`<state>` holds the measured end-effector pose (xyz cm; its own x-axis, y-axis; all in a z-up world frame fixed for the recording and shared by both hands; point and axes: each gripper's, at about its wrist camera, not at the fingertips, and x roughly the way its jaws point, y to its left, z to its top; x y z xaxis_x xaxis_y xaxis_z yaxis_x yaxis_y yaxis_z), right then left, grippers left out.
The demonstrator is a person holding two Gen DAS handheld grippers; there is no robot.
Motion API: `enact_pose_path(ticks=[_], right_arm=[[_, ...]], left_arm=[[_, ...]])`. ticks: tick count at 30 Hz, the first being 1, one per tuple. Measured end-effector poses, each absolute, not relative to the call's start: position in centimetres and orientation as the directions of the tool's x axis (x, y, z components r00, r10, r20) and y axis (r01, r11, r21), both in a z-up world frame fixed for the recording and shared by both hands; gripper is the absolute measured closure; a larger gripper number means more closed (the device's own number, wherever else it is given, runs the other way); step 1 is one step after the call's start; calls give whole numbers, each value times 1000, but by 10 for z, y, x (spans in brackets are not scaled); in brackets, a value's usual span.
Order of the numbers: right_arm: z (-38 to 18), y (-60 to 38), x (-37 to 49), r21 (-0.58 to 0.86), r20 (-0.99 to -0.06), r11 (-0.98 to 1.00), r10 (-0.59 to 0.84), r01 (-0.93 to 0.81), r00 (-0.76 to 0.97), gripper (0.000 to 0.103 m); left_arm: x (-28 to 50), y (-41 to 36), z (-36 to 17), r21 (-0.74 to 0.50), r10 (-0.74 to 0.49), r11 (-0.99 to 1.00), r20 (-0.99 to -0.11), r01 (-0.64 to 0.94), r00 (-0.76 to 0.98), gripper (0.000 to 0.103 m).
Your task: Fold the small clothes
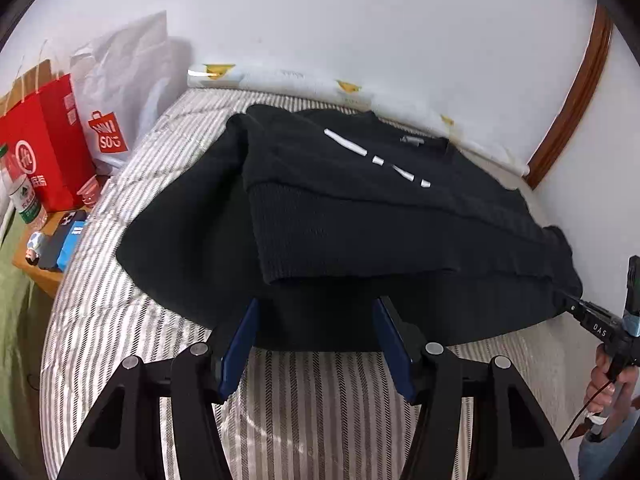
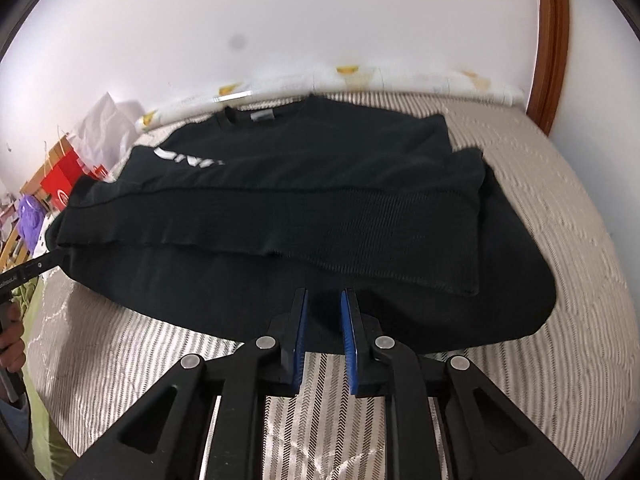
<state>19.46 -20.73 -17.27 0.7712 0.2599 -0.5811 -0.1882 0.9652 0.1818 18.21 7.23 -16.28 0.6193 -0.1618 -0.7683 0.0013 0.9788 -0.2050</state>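
Observation:
A black sweatshirt (image 1: 360,216) with white lettering lies flat on the striped bed cover (image 1: 320,400), both sleeves folded across its front. My left gripper (image 1: 316,308) stands open at the near hem, its blue pads (image 1: 240,344) wide apart and the fabric lying flat between the tips. My right gripper (image 2: 325,300) is at the same hem of the sweatshirt (image 2: 320,208) further right. Its pads are a narrow gap apart, and black fabric fills that gap. From the left wrist view, the right gripper (image 1: 564,300) touches the garment's right edge, held by a hand (image 1: 608,380).
Red paper bags (image 1: 44,152) and a white shopping bag (image 1: 116,92) stand at the left by a small wooden table (image 1: 44,276) with a bottle (image 1: 24,200) and a phone (image 1: 60,236). A white wall and a rolled sheet (image 1: 280,78) border the bed's far side.

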Motion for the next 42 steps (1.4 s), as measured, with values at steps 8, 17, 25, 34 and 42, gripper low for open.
enact_pose_path(ticks=[8,17,25,34,42], right_arm=[[-182,-203,216,158,-596,976,216,-150,773,91],[-167,-196,245,100,-559,986,169,-136,812,92],[-142,-193,293,129,-532,982,187,-139,826,92],[-118,-195,359,161,-521,980,186,-118,833,89],[-109,-207,386,177,-506,981,156,-75,849,79]], left_arm=[[207,59,-182,-127,-111,992,-785,17,609,47],[235,55,-175,-84,-83,996,-752,30,654,46],[272,62,-157,-128,-110,991,-705,27,701,46],[329,80,-147,-166,-87,986,-672,-35,736,46],[344,93,-130,-225,-113,974,-613,-36,782,44]])
